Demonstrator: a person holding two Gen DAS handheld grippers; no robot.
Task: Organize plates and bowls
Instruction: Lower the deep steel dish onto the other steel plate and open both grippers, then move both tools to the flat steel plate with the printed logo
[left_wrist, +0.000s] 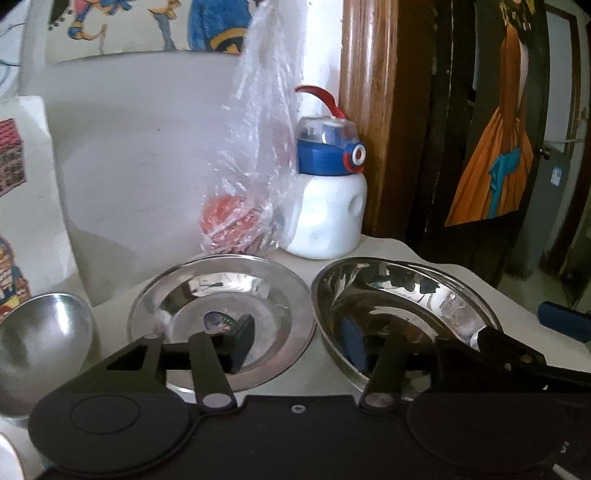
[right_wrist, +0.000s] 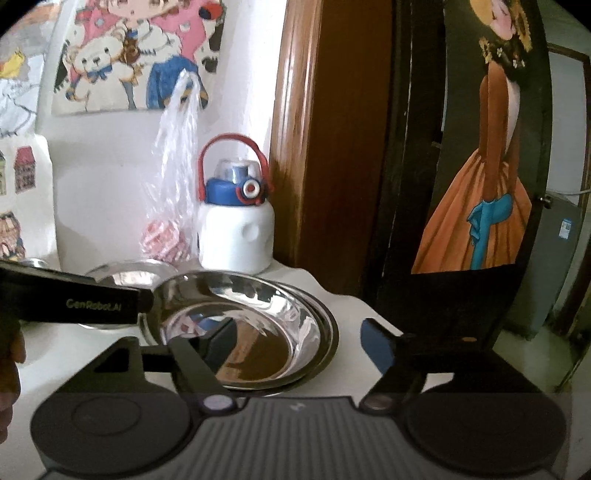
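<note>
Two steel plates lie side by side on the white table. In the left wrist view the left plate lies flat and the right plate is tilted, sitting on another plate. My left gripper is open, its left finger over the left plate and its right finger inside the right plate. A steel bowl stands at the far left. In the right wrist view my right gripper is open, straddling the near right rim of the stacked plates.
A white bottle with a blue lid and a clear plastic bag holding something red stand at the back against the wall. A wooden door frame is right of them. The table edge runs close on the right.
</note>
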